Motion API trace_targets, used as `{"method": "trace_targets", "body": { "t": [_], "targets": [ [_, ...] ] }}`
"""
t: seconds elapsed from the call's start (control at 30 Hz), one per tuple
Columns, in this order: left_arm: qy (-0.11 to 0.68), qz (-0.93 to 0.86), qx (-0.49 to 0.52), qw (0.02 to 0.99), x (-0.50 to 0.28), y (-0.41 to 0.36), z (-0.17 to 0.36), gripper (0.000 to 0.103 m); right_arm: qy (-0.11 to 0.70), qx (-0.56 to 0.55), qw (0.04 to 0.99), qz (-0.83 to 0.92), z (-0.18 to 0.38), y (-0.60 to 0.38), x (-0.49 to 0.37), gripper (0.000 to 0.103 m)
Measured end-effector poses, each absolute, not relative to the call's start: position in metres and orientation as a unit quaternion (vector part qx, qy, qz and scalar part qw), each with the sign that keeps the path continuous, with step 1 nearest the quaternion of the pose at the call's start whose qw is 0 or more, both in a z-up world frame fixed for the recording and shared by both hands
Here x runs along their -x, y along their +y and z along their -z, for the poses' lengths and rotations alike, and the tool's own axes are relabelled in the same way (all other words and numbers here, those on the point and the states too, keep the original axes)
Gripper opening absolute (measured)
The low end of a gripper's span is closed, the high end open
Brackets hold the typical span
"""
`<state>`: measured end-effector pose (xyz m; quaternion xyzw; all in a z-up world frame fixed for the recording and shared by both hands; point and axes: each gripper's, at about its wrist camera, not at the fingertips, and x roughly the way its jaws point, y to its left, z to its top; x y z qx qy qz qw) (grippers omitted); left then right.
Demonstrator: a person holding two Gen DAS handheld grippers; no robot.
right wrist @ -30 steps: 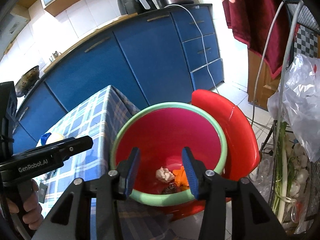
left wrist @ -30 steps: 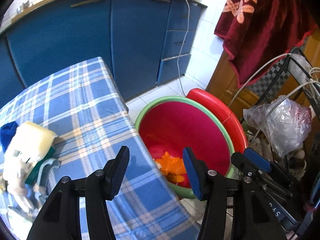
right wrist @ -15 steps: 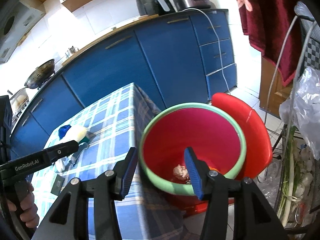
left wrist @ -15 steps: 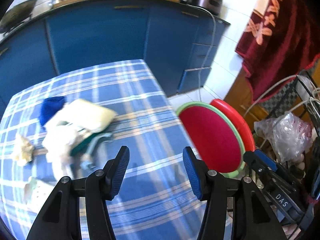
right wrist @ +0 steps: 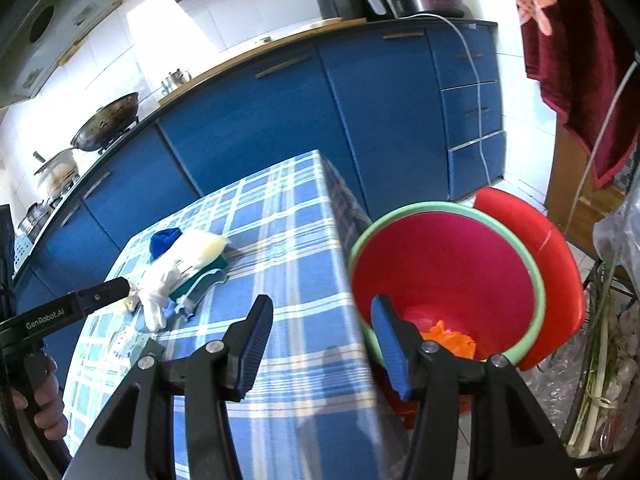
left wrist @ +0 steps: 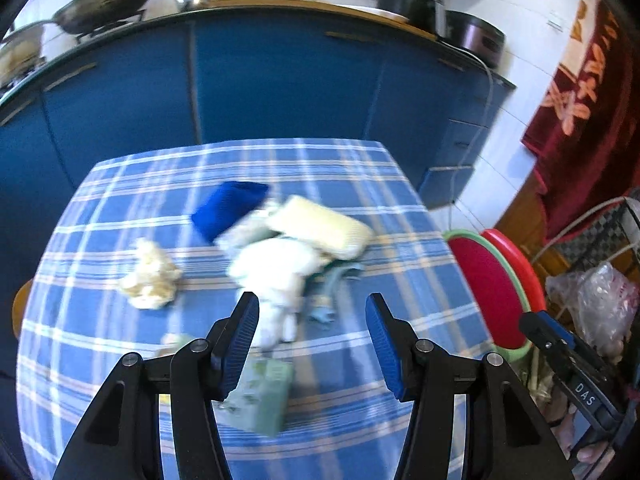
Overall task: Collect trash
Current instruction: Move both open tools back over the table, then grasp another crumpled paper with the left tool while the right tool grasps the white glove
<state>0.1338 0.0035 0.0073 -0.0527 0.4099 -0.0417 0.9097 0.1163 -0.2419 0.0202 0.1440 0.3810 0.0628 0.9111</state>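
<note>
Risk — open, empty left gripper (left wrist: 312, 336) snags white glove (left wrist: 272, 276) just ahead, missing crumpled cream tissue (left wrist: 149, 280) ahead-left; right gripper (right wrist: 322, 344) open, empty.

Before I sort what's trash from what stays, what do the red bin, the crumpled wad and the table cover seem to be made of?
Red bin: likely plastic, with smooth glossy walls and a moulded green rim.
Crumpled wad: probably tissue or paper; off-white, matte and creased, though blurred.
Table cover: blue plaid fabric or coated cloth; it drapes over the edge, and the finish is unclear.
</note>
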Motion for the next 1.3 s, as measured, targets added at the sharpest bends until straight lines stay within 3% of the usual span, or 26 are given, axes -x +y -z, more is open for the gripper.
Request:
{"method": "trace_targets", "body": {
  "t": [0.57,1.3],
  "targets": [
    [0.409,-0.037,0.068,0.909,-0.15,0.1,0.015,0.057,0.404,-0.106,0.904,-0.092,-0.022,-0.17,-0.143,0.059],
    [0.425,-0.047,0.107,0.898,-0.19,0.138,0.055,0.057,0.426,-0.076,0.891,-0.139,-0.02,-0.088,-0.175,0.063]
  ]
}}
